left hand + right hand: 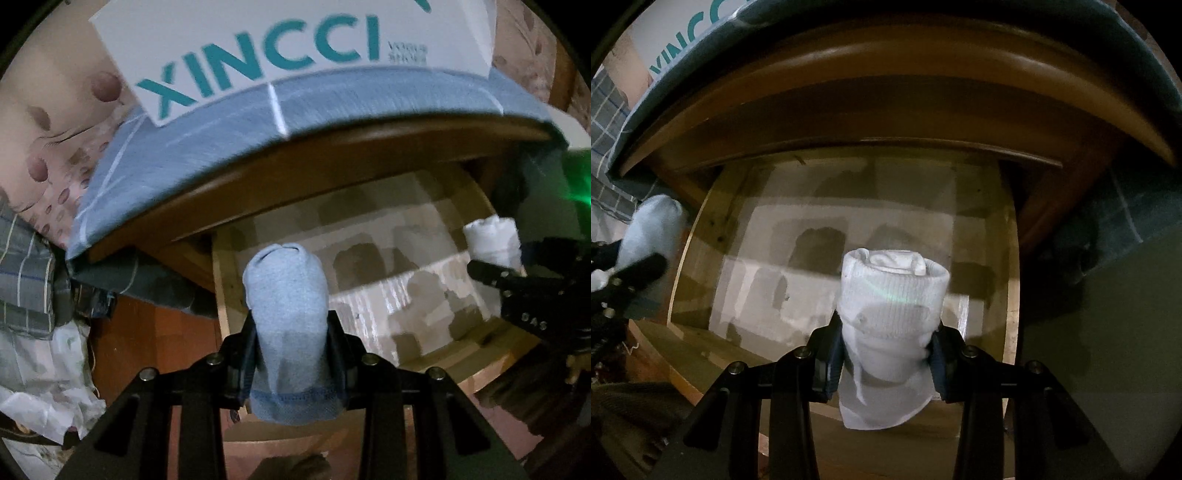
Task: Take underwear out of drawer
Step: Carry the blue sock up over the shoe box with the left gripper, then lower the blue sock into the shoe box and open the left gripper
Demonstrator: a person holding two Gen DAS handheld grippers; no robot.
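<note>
The left gripper [291, 343] pinches a soft pale-blue roll [286, 295] mid-body; at three o'clock the right gripper [886, 354] squeezes a white roll [892, 295]. Both look light and squashy, hanging above the open drawer [1010, 295] behind.

Pale blue roll [286, 295], white ribbed roll [892, 295], brown wooden drawer [1010, 258], blue cloth [184, 147] with white lines, teal-lettered white box [258, 48]

Two claws [291, 350] [886, 354]; two rolled garments: one blue [286, 291], one white [892, 291]; one drawer [1010, 258].
</note>
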